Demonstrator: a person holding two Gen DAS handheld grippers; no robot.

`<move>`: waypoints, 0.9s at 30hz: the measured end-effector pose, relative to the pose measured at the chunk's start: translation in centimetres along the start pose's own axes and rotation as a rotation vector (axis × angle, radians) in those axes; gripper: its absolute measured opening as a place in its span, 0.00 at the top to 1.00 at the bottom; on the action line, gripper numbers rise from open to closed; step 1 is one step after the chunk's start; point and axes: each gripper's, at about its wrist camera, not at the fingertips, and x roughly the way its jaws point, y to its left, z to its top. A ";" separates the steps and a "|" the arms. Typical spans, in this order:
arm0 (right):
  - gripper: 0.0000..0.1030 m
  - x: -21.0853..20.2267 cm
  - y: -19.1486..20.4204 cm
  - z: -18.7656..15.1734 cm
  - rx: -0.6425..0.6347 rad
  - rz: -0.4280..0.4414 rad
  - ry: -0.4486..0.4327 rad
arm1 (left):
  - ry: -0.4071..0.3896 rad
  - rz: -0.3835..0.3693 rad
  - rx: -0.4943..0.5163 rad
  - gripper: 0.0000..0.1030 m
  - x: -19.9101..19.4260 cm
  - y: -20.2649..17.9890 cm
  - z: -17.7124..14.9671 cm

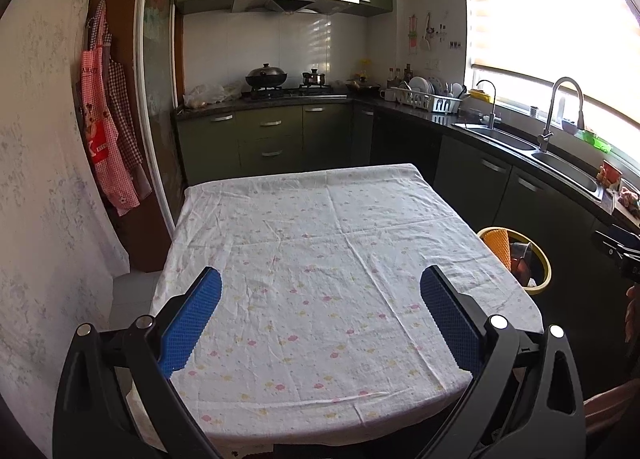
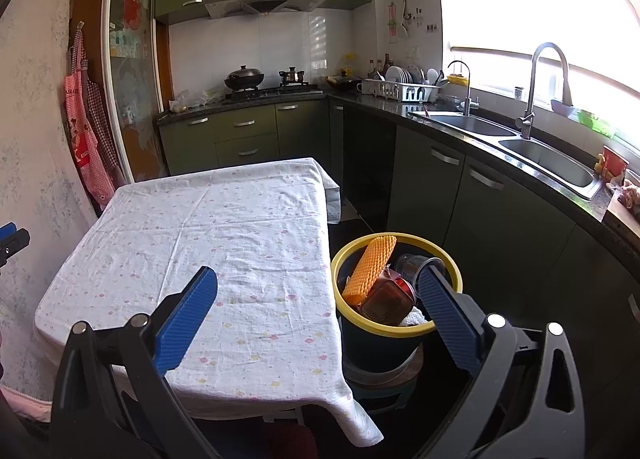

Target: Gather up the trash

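My right gripper (image 2: 316,291), jaws wide and empty, is nearer the yellow-rimmed dark trash bin (image 2: 400,329) (already filled) | left gripper (image 1: 320,291) likewise gapes empty over the floral white tablecloth (image 1: 320,227).

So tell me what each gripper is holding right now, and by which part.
Nothing is held. The left gripper and the right gripper are both open, with nothing between their blue pads. The trash sits in the yellow-rimmed bin.

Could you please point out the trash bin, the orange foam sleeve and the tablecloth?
trash bin (image 2: 400,237): right wrist view, far yellow rim.
orange foam sleeve (image 2: 370,267): right wrist view, middle of its length.
tablecloth (image 1: 312,259): left wrist view, bare centre.
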 end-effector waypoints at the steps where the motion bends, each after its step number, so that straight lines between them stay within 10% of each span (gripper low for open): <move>1: 0.07 0.1 0.0 0.0 0.000 0.001 0.001 | 0.002 -0.002 0.000 0.05 0.1 0.0 0.0; 27: 0.07 0.4 0.1 -0.1 -0.003 -0.002 0.008 | 0.026 -0.003 -0.009 0.05 1.1 0.3 -0.4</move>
